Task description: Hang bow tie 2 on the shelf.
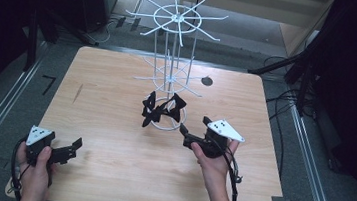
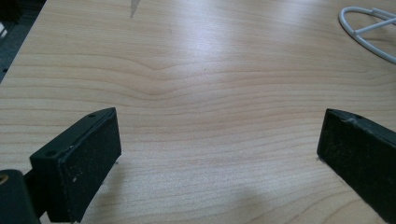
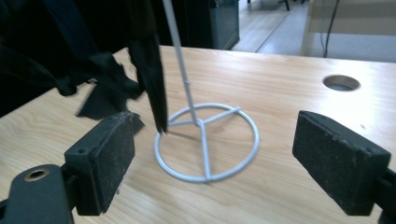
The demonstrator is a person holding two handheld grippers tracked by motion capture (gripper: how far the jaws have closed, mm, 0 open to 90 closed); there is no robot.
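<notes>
Item: black bow ties (image 1: 161, 109), a bunch hanging on the lowest arms of the white wire rack (image 1: 175, 40), just ahead of my right gripper (image 1: 186, 133) and slightly to its left. In the right gripper view they (image 3: 107, 84) dangle above and left of my jaws. Count: at least three, overlapping too much to be sure. Handling, by my estimate: light, soft fabric, floppy, not fragile; best pinched at the centre knot or strap, then lifted clear of the arm.

Rack: one, thin wire, round base (image 3: 207, 140) on the tabletop (image 1: 112, 139); likely tips easily.

Right gripper: jaws spread, nothing between them.

Left gripper (image 1: 72, 149): jaws spread, empty, over bare tabletop, well apart from the rack.
</notes>
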